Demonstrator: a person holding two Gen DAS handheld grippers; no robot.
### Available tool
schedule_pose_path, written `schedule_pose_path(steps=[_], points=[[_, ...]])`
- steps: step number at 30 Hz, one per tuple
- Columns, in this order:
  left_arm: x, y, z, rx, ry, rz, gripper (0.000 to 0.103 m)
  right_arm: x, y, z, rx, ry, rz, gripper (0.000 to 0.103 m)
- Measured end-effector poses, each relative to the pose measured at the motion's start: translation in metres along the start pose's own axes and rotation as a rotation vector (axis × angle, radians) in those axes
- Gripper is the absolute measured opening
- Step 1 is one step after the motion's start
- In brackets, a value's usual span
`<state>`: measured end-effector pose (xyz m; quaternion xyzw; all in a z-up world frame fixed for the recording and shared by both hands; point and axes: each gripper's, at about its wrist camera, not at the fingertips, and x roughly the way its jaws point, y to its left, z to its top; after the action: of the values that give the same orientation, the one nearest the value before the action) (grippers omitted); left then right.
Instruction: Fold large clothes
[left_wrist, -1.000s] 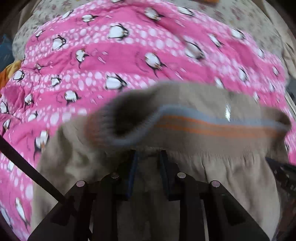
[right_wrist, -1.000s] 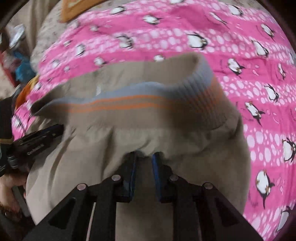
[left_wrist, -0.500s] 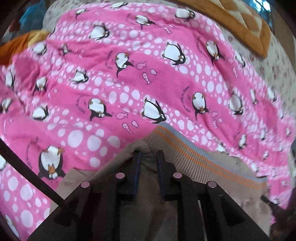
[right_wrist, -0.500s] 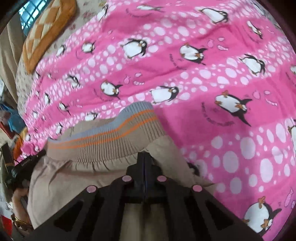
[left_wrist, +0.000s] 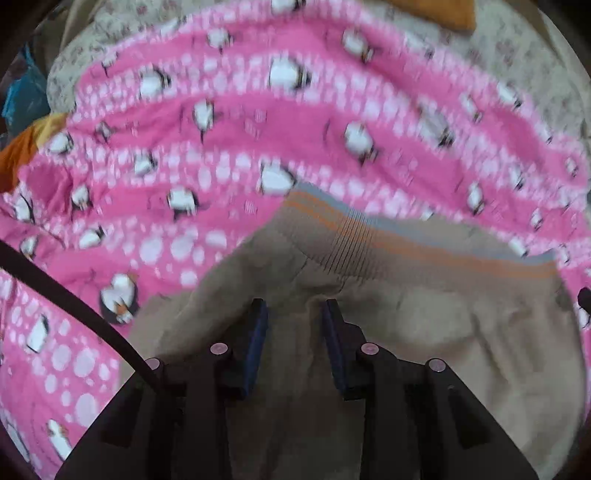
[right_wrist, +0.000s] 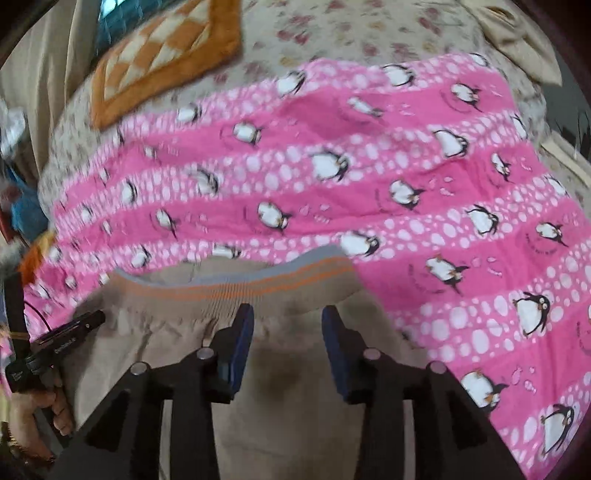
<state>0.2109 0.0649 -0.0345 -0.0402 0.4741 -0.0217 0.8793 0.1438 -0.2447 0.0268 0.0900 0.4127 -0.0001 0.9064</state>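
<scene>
Letting go is what both of my grippers have just done. The left gripper (left_wrist: 293, 314) has been opening its fingers (left_wrist: 258, 332), and now there is a small gap with only a soft ridge of tan cloth poking up in it. The pads do not squeeze it, so I call that one released. The right gripper (right_wrist: 286, 317) has been opening too, and wider. Its blue pads stand apart over the cloth and pinch nothing.

A moment ago both pairs of fingers were clamped on the tan pants (left_wrist: 406, 350) and held the waistband (right_wrist: 236, 284) up in the air. Now the pants lie flat on the pink penguin blanket (right_wrist: 424, 192), which is spread on the bed (right_wrist: 351, 33). The stretchy band with the grey and orange stripes sits at the far edge of the pants, just past my fingers.

I think this means one fold is laid down (the cloth looks doubled and puffy, but I cannot be sure how many layers there are). Next I would find a new edge to pinch for another fold.

At the left side of the right view I can see a hand (right_wrist: 40, 410) that holds the other tool. An orange checked cushion (right_wrist: 162, 48) lies far off, well away from the pants.
</scene>
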Motion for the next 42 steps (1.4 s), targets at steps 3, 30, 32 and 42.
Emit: schedule_pose_path(steps=[3,30,32,42], points=[[0.004,0.005,0.0,-0.023,-0.005,-0.008,0.013,0.034,0.0,-0.004,-0.016,0.07,-0.056,0.043],[0.012,0.011,0.001,-0.058,0.012,-0.103,0.036,0.04,0.093,-0.058,-0.257,0.183,-0.066,0.077],[0.014,0.01,0.001,-0.055,0.014,-0.101,0.039,0.043,0.09,-0.059,-0.259,0.185,-0.063,0.081],[0.01,-0.004,0.001,0.027,0.018,-0.034,0.043,0.012,0.073,-0.044,-0.19,0.136,0.013,0.076]])
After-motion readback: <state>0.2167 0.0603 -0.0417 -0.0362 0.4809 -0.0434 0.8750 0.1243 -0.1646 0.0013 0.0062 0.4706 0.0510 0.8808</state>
